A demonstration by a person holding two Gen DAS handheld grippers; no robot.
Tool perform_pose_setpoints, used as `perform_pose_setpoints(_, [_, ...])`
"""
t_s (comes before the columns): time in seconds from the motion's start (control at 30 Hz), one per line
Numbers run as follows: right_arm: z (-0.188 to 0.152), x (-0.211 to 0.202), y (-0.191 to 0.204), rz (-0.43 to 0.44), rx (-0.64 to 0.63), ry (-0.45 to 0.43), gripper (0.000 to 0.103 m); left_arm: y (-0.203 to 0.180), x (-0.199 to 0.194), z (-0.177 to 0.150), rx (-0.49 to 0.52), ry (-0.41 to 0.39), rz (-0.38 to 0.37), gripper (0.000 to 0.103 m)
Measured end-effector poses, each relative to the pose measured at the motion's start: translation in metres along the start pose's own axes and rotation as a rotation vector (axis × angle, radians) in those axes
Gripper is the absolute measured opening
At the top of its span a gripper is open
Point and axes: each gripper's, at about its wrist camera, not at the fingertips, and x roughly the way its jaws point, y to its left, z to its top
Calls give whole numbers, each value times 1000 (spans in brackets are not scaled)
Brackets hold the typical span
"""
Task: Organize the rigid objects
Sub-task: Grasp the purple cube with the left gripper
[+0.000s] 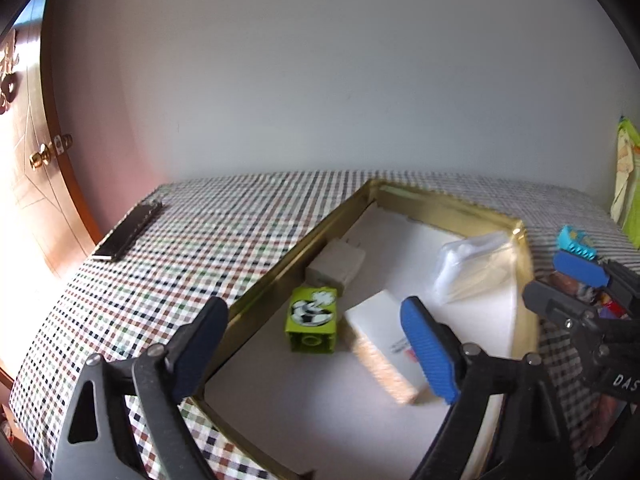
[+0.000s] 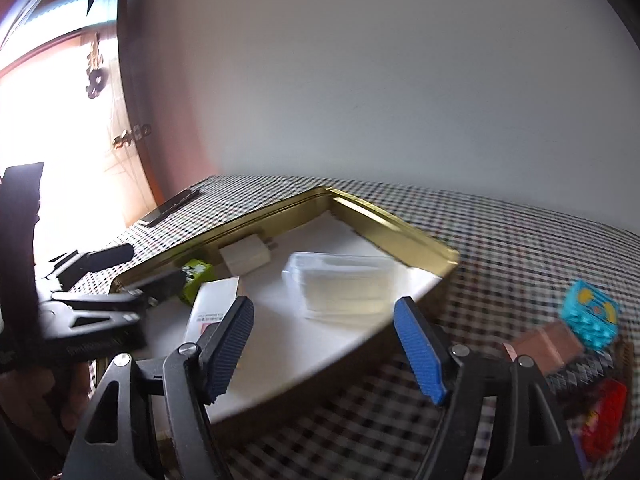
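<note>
A gold tin tray (image 1: 280,268) (image 2: 400,232) lies on the checked tablecloth. In it are a green toy brick (image 1: 312,320) (image 2: 196,276), a white charger plug (image 1: 336,266) (image 2: 248,258), a white box (image 1: 380,344) (image 2: 212,308) and a clear plastic case (image 1: 476,264) (image 2: 340,284). My left gripper (image 1: 320,354) is open and empty above the tray's near part. My right gripper (image 2: 324,348) is open and empty over the tray's right edge; it shows at the right of the left wrist view (image 1: 560,284). A cyan brick (image 2: 590,316) (image 1: 576,242), a brown block (image 2: 548,344) and a red brick (image 2: 604,416) lie right of the tray.
A dark flat phone-like object (image 1: 128,230) (image 2: 172,208) lies at the table's far left edge. A wooden door (image 1: 36,168) with a brass knob stands left. A white wall rises behind the table. A green packet (image 1: 628,184) leans at the far right.
</note>
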Motion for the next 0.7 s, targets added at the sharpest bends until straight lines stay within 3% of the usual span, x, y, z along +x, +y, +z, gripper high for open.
perform_pose_setpoints(0.17, [-14, -43, -28, -87, 38, -67, 82, -32, -28, 1, 19, -68, -76, 95])
perform_pose_setpoints(0.37, [-39, -89, -78, -274, 102, -80, 83, -95, -43, 0, 85, -92, -179, 98])
perform_pose_setpoints(0.63, [-59, -130, -144, -440, 265, -94, 83, -188, -24, -15, 180, -15, -294, 98])
perform_pose_setpoints(0.7, [-61, -134, -155, -443, 304, -100, 83, -209, -19, -22, 205, 10, -319, 96])
